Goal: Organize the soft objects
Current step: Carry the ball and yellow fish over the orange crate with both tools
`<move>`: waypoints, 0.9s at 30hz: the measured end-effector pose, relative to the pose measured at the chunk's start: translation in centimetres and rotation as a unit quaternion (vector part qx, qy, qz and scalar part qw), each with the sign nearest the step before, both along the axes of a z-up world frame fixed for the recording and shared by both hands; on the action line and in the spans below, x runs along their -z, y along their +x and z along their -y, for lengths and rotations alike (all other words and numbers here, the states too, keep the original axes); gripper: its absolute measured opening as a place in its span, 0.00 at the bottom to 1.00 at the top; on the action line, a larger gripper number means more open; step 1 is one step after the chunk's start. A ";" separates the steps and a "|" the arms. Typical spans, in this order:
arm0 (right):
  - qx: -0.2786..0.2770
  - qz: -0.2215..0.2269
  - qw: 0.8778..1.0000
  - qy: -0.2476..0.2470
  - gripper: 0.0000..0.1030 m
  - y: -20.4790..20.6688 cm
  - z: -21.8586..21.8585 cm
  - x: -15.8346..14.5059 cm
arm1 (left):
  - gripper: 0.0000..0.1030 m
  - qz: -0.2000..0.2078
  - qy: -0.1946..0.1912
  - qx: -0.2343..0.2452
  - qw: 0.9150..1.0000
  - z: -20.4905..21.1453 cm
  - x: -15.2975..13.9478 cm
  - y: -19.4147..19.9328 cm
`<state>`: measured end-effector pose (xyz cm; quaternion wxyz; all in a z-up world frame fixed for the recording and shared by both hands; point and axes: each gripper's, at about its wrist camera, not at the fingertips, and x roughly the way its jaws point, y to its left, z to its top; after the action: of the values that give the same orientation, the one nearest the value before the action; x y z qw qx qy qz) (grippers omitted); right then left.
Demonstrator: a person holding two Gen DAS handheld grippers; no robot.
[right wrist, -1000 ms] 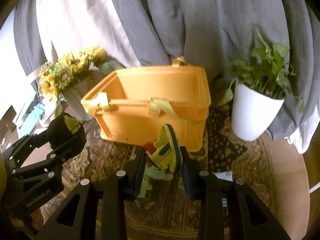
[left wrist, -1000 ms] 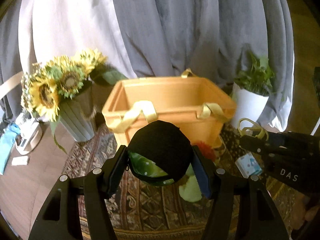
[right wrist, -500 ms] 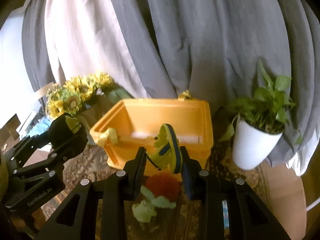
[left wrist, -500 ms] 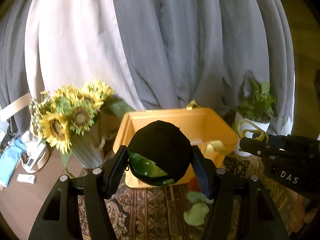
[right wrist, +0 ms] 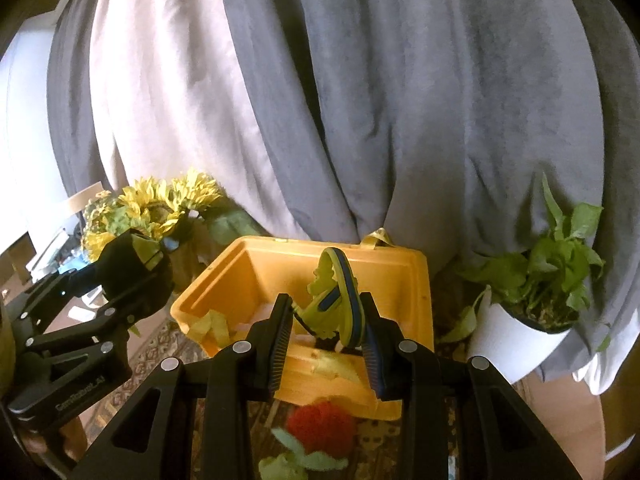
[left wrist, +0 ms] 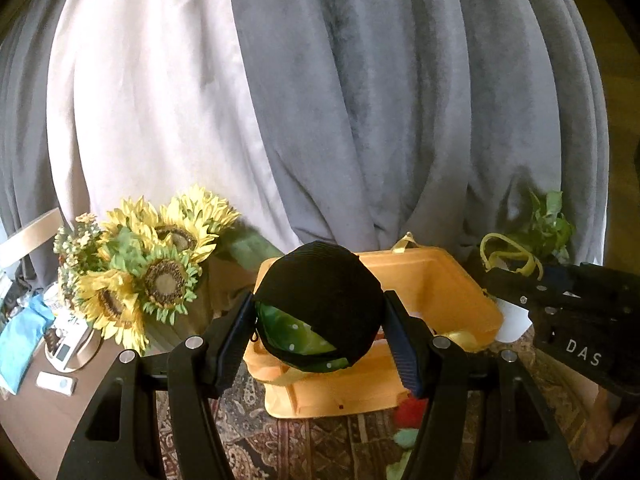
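Left gripper (left wrist: 320, 322) jaws clamped on round black-and-green soft ball (left wrist: 318, 304). Right gripper (right wrist: 326, 338) jaws closed on small yellow-green and blue rubber sandal (right wrist: 338, 294), above open orange plastic bin (right wrist: 416, 280)

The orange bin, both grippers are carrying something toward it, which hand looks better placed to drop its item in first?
Probably right. The right gripper, shut on the yellow-green sandal, sits centred before the orange bin. The left gripper, shut on the black ball, sits off the bin's left end.
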<state>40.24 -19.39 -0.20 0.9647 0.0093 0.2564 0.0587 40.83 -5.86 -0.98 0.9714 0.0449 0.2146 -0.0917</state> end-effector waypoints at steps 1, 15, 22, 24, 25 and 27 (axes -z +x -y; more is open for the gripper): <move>0.000 0.001 1.000 -0.001 0.33 0.4 0.0 -0.1 | 0.61 0.000 0.002 -0.001 1.000 0.0 0.0 0.3; 0.011 -0.032 0.999 -0.016 0.33 6.0 0.7 1.3 | 0.61 -0.026 0.011 0.005 1.000 0.4 0.7 6.0; 0.017 -0.062 0.998 -0.025 0.33 9.2 1.3 3.1 | 0.61 -0.052 0.021 0.010 0.998 0.9 2.2 9.2; 0.017 -0.072 0.997 -0.024 0.33 10.0 1.5 3.6 | 0.61 -0.061 0.024 0.009 0.998 1.1 2.7 9.9; 0.016 -0.081 0.996 -0.024 0.33 10.6 1.5 4.0 | 0.61 -0.066 0.028 0.010 0.997 1.2 3.1 10.4; 0.011 -0.095 0.995 -0.022 0.33 11.4 1.7 4.6 | 0.61 -0.078 0.031 0.012 0.996 1.3 3.7 11.1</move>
<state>51.63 -21.07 -4.83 0.9365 -0.0037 0.3481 0.0415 51.96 -7.17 -4.71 0.9485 0.0705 0.2923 -0.0996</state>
